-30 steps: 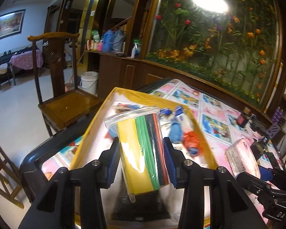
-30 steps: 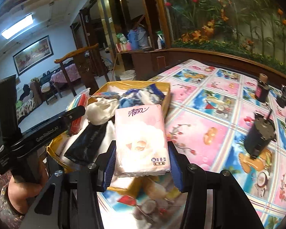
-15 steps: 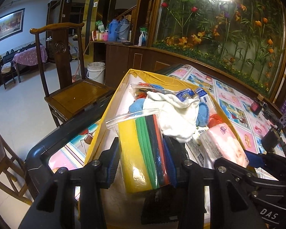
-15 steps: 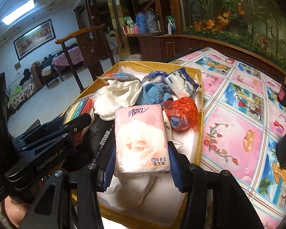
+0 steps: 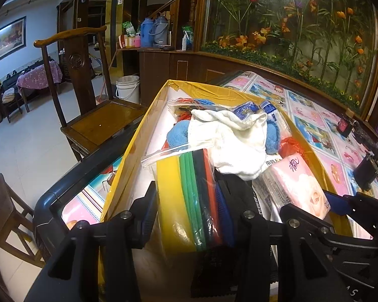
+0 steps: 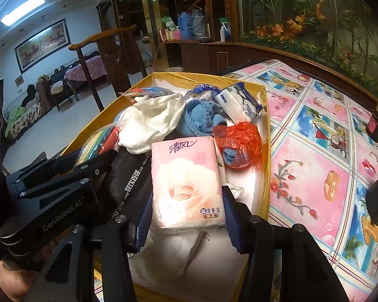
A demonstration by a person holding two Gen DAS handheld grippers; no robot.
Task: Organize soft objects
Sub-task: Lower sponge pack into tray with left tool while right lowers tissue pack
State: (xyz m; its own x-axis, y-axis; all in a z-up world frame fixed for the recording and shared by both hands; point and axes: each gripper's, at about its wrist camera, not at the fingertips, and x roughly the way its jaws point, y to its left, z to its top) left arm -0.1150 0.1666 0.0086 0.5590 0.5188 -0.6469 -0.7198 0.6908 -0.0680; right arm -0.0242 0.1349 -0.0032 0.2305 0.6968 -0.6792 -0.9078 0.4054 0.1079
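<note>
My left gripper (image 5: 186, 198) is shut on a clear zip bag of coloured foam sheets (image 5: 189, 196), held low over the near left end of a yellow-rimmed box (image 5: 148, 115). My right gripper (image 6: 186, 214) is shut on a pink tissue pack (image 6: 186, 181), held over the box's near right part (image 6: 264, 115). The same pack (image 5: 294, 183) and the right gripper (image 5: 335, 214) show at the right of the left wrist view. Inside the box lie a white cloth (image 6: 153, 120), a blue towel (image 6: 201, 118), a red plastic bag (image 6: 239, 143), a small tissue packet (image 6: 239, 103) and a black packet (image 6: 131, 176).
The box stands on a table with a pink pictured cloth (image 6: 315, 151). Dark small devices (image 6: 375, 125) sit at the table's right. A wooden chair (image 5: 95, 115) and a white bucket (image 5: 127, 88) stand left of the table. A hand (image 6: 10, 284) holds the left gripper's handle.
Both grippers came down and in over the box with their loads. The pink tissue pack moved from over the tablecloth to above the box's contents. The white cloth now shows beyond the foam bag.
</note>
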